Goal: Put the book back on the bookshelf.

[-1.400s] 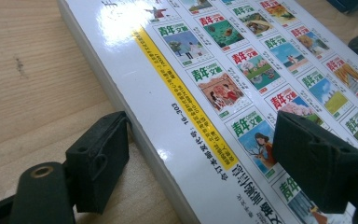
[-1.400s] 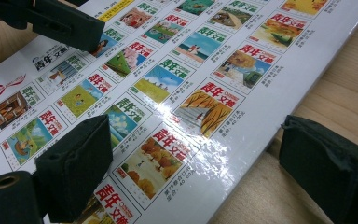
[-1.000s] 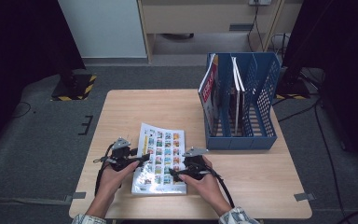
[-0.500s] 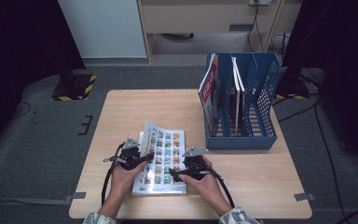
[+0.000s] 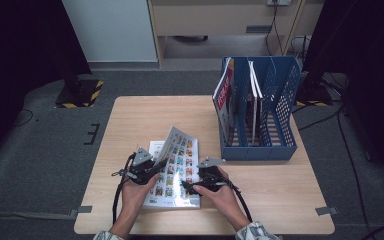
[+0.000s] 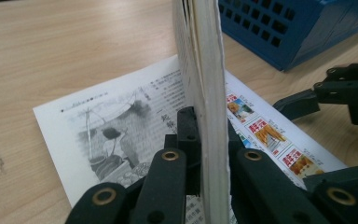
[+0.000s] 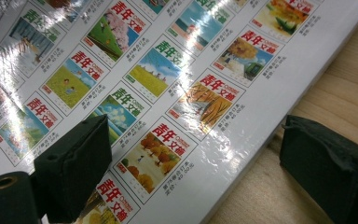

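1. The magazine (image 5: 175, 175) lies flat on the near part of the counter (image 5: 130, 115), between the person's two hands, with its long axis running away from the person toward the far edge. Its glossy cover (image 5: 180, 150) is lifted along the left side and stands up at a slant, free edge pointing up and away, exposing a printed inner page (image 6: 116, 121).

2. The left gripper (image 5: 152, 167) is clenched on that raised cover: in the left gripper view the sheaf's thin edge (image 6: 209, 116) stands upright between the two black jaws, which have just been closing on it. The grip looks meant to peel the cover open while the rest stays down.

3. The right gripper (image 5: 190, 187) rests at the magazine's right near corner with its jaws apart, one pad (image 7: 74, 163) over the grid of small pictures and the other pad (image 7: 326, 168) beyond the edge over bare wood. It grasps nothing; it seems placed to steady the magazine against sliding.

4. Well apart, at the right far side, a blue file rack (image 5: 260, 110) stands upright with a few books (image 5: 225, 95) in its slots, spines up.
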`<state>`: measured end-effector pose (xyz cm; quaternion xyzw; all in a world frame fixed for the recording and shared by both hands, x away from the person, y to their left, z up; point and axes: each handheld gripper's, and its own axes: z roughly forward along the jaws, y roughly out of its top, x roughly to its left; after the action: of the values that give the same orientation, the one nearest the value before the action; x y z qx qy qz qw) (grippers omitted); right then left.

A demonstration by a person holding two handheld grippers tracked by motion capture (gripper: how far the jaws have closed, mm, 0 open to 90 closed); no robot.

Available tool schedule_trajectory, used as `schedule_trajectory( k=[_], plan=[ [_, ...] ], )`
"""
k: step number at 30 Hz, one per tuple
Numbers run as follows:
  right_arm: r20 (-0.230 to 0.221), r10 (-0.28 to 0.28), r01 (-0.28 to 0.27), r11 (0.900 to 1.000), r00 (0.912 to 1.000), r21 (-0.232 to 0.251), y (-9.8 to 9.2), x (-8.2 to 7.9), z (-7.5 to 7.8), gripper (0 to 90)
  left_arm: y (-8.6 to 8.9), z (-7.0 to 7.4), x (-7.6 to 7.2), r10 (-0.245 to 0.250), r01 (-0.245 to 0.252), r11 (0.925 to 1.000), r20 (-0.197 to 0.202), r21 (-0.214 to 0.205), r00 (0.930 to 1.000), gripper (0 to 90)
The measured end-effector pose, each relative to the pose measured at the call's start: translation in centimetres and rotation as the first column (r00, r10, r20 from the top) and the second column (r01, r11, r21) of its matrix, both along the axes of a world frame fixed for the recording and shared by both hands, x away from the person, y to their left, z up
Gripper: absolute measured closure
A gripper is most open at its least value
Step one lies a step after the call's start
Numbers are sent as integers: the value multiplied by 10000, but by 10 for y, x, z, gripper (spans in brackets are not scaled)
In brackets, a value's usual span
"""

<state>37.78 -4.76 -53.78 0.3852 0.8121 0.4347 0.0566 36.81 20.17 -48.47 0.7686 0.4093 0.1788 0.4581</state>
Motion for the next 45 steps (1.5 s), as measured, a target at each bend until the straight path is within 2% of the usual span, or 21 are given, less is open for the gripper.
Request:
schedule_trajectory(
  k=[8, 9, 14, 16, 21, 27, 28, 29, 31, 33, 34, 35, 36, 37, 38, 39, 40, 41, 42, 44, 45],
  plan=[
    [-347, 31, -11, 9983, 9994, 574, -5, 5, -1, 70, 3, 11, -5, -94, 100, 9981, 102, -602, 9999, 852],
    [-458, 81, -44, 9969, 9989, 789, -5, 5, -1, 63, 3, 12, -6, -105, 114, 9977, 139, -674, 9998, 852],
    [-626, 319, -241, 9923, 9975, 1214, -6, 7, -2, 71, 6, 18, -9, -384, 409, 9934, 253, -1075, 9989, 852],
    [-802, 446, -326, 9889, 9958, 1451, -6, 7, -2, 95, 7, 19, -9, -414, 437, 9933, 237, -1072, 9989, 851],
    [-828, 549, -421, 9879, 9951, 1492, -3, 6, -3, 104, 8, 16, -6, -371, 383, 9930, 126, -1115, 9992, 850],
    [-758, 486, -374, 9891, 9959, 1427, -3, 5, -3, 110, 11, 9, 0, -213, 208, 9968, -52, -771, 9998, 832],
    [-782, 494, -380, 9891, 9957, 1420, -3, 5, -3, 111, 11, 3, 2, -58, 51, 9995, -207, -326, 9998, 824],
    [-782, 494, -380, 9891, 9957, 1420, -3, 5, -3, 111, 11, 3, 2, -58, 51, 9995, -207, -326, 9998, 815],
    [-754, 477, -369, 9897, 9960, 1381, -2, 5, -3, 112, 12, -5, 7, 214, -205, 9995, -390, 237, 9990, 790],
    [-730, 444, -343, 9904, 9963, 1337, -2, 5, -3, 115, 12, -7, 9, 424, -409, 9986, -466, 333, 9980, 724],
    [-711, 439, -344, 9910, 9965, 1295, -2, 5, -3, 115, 17, -10, 12, 764, -729, 9950, -496, 689, 9958, 682],
    [-711, 439, -344, 9910, 9965, 1295, -2, 5, -3, 115, 17, -10, 12, 764, -729, 9950, -496, 689, 9958, 651],
    [-687, 434, -346, 9916, 9967, 1244, -2, 5, -2, 116, 24, -13, 14, 1336, -1284, 9848, -383, 1169, 9903, 570],
    [-676, 435, -348, 9917, 9968, 1240, -1, 5, -2, 116, 24, -13, 14, 1336, -1284, 9848, -383, 1169, 9903, 492],
    [-659, 425, -342, 9919, 9969, 1226, -1, 4, -2, 117, 34, -14, 16, 1539, -1497, 9736, -115, 1724, 9880, 477],
    [-659, 425, -342, 9919, 9969, 1226, -1, 4, -2, 117, 34, -14, 16, 1539, -1497, 9736, -115, 1724, 9880, 450],
    [-623, 407, -333, 9926, 9972, 1167, 0, 4, -2, 118, 44, -15, 18, 1535, -1471, 9664, -143, 2106, 9880, 403],
    [-623, 407, -333, 9926, 9972, 1167, 0, 4, -2, 118, 44, -15, 18, 1535, -1471, 9664, -143, 2106, 9880, 380],
    [-622, 365, -296, 9936, 9974, 1095, 1, 4, -2, 118, 53, -19, 19, 1520, -1417, 9613, -256, 2363, 9881, 339],
    [-593, 354, -290, 9940, 9976, 1056, 1, 4, -2, 117, 61, -25, 21, 1540, -1342, 9646, -717, 2269, 9855, 286],
    [-593, 354, -290, 9940, 9976, 1056, 1, 4, -2, 117, 61, -25, 21, 1540, -1342, 9646, -717, 2269, 9855, 267]
  ],
)
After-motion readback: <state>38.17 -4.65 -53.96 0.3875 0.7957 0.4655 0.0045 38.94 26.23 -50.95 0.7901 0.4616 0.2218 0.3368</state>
